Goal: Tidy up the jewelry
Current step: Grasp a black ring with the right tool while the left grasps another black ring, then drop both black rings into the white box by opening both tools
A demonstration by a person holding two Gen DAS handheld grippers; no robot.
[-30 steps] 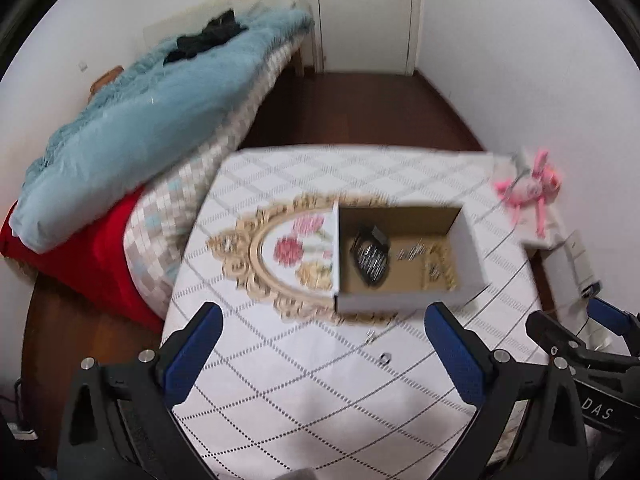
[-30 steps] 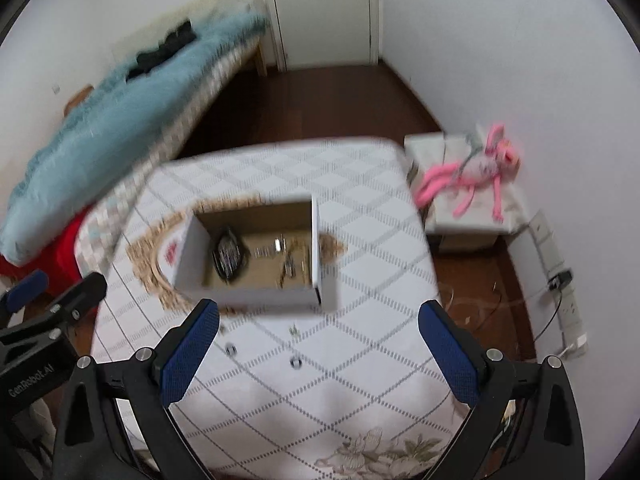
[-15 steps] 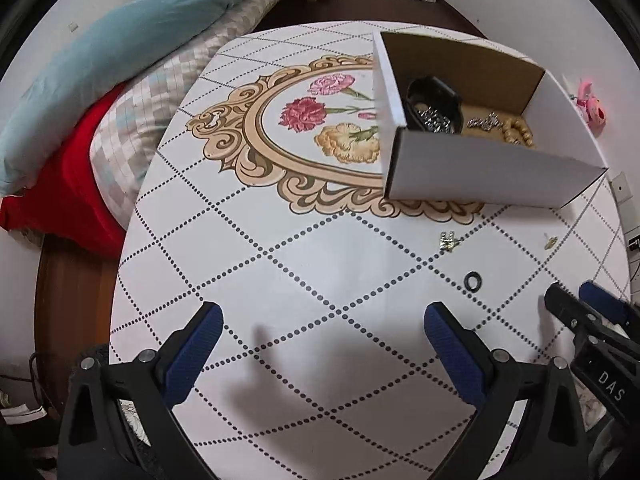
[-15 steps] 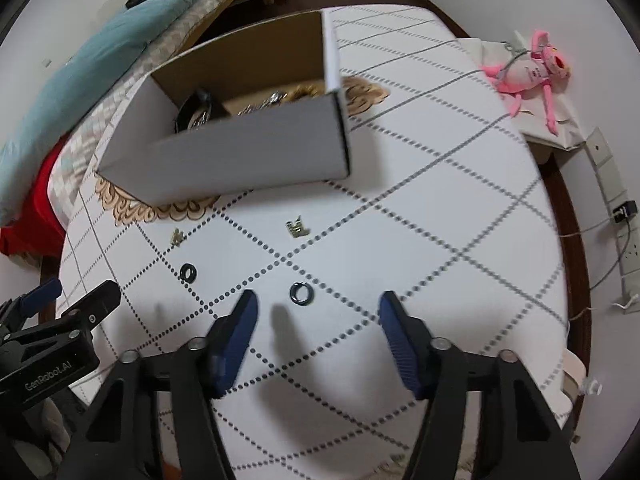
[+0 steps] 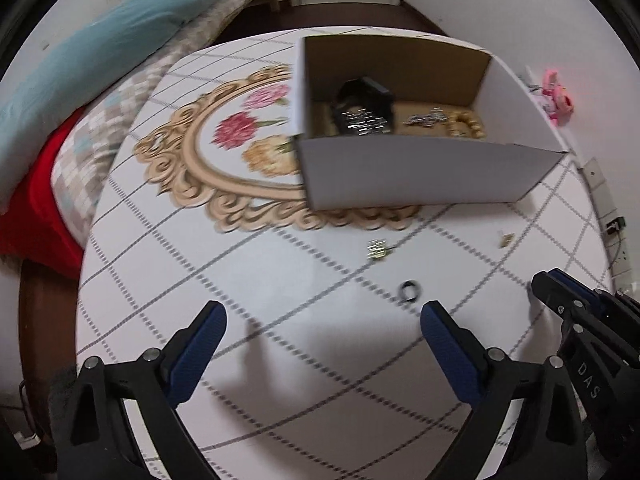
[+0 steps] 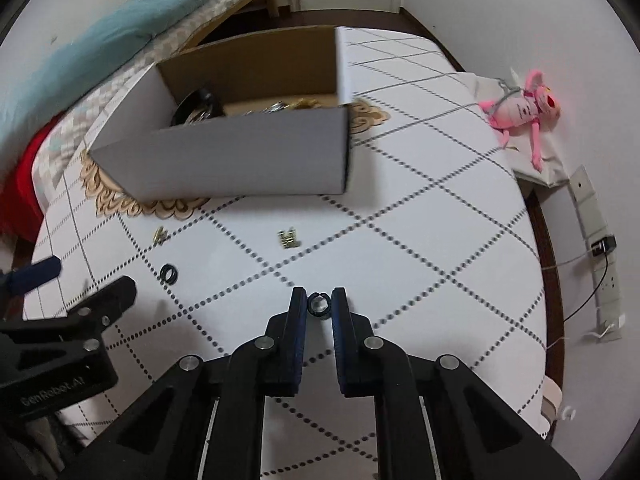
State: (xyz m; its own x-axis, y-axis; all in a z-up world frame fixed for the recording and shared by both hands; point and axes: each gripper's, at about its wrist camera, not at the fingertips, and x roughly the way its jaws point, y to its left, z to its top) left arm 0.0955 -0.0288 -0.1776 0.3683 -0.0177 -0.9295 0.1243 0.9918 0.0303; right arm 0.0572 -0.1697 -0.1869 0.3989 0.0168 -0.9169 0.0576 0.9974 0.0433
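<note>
An open cardboard box [image 5: 420, 176] [image 6: 240, 160] with several jewelry pieces inside stands on the white patterned table [image 5: 280, 280]. Loose on the table in front of it lie a gold piece [image 6: 289, 237] [image 5: 377, 249], a second gold piece [image 6: 159, 235] [image 5: 506, 239] and a black ring [image 6: 169, 273] [image 5: 410, 291]. My right gripper [image 6: 319, 305] has its fingers closed around another black ring [image 6: 319, 304] on the tabletop. My left gripper [image 5: 320, 332] is open and empty, low over the table, just left of the first black ring.
A bed with a blue blanket [image 5: 100, 52] and red cover borders the table's left side. A pink plush toy [image 6: 520, 108] lies on a low stand to the right. A power strip [image 6: 588, 208] and cables lie on the floor at right.
Both grippers dropped toward the table and moved in close to the loose pieces. The right gripper's fingers closed from wide open onto a black ring.
</note>
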